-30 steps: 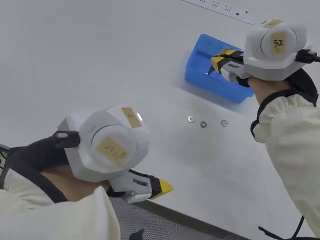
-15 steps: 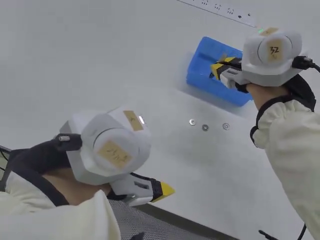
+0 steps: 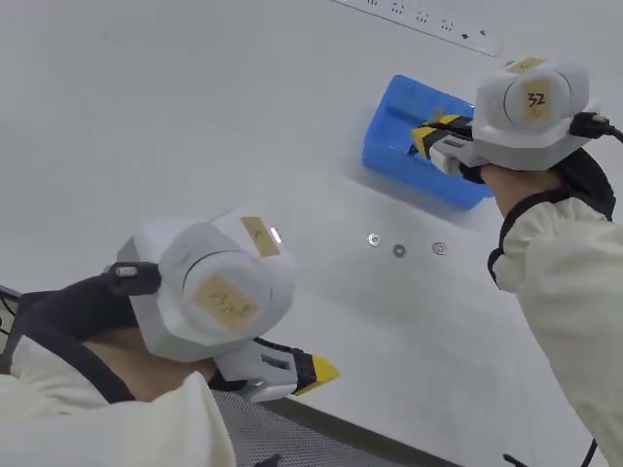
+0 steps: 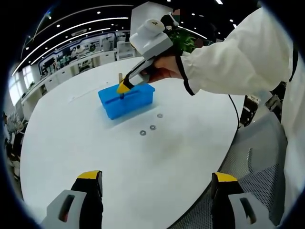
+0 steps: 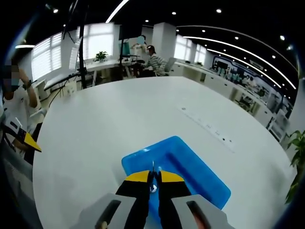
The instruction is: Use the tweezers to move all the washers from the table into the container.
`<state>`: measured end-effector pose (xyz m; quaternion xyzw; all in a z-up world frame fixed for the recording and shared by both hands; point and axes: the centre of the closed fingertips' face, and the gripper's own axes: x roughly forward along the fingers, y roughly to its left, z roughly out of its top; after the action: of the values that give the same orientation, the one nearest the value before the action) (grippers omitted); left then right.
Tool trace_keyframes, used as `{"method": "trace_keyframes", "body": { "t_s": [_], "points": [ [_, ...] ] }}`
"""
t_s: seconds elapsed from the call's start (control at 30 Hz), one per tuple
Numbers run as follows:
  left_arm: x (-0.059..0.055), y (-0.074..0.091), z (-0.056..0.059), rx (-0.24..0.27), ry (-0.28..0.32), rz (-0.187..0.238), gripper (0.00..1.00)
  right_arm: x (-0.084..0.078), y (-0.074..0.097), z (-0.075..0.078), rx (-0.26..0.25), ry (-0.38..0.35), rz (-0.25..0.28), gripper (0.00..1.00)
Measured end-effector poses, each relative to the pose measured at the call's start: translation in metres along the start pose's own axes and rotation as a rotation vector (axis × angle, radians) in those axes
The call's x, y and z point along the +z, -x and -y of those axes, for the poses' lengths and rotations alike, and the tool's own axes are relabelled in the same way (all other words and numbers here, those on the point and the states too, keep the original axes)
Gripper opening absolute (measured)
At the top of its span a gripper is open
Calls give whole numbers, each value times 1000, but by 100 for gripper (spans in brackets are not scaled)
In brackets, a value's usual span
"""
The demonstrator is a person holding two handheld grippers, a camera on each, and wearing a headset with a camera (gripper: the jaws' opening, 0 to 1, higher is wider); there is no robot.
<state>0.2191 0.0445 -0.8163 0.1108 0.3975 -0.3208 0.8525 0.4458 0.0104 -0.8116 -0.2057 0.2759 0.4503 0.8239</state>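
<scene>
Right claw (image 3: 421,131), clamped on tweezers (image 5: 153,168), hangs over the container (image 3: 397,105). Three washers (image 3: 399,250) lie just beside the container, far from the gaping, empty left claw (image 4: 156,175).

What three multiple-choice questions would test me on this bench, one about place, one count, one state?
1. The right claw hangs: A) over the blue plastic container; B) over a red tray; C) beside a green cup.
2. Small round metal washers on the white table: A) one; B) three; C) five.
3. The left claw is: A) shut on a washer; B) shut on a cloth; C) open, empty.
Key: A, its tips sit above the blue walls; B, three lie in a row; C, its jaws stand wide apart.
</scene>
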Motion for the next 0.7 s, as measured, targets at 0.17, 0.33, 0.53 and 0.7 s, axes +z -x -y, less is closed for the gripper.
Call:
{"method": "trace_keyframes", "body": {
  "t_s": [0.17,0.33,0.53,0.7],
  "points": [
    [2,2,-1,3,-7,4,97,11,9,2,-6,-21,32,2],
    [6,4,1,4,-18,8,97,23,22,2,-14,-21,69,2],
    [10,7,6,2,-30,16,97,36,42,-2,-17,-8,115,2],
    [11,9,7,3,-33,17,97,43,57,-9,-12,-2,143,2]
  ]
}}
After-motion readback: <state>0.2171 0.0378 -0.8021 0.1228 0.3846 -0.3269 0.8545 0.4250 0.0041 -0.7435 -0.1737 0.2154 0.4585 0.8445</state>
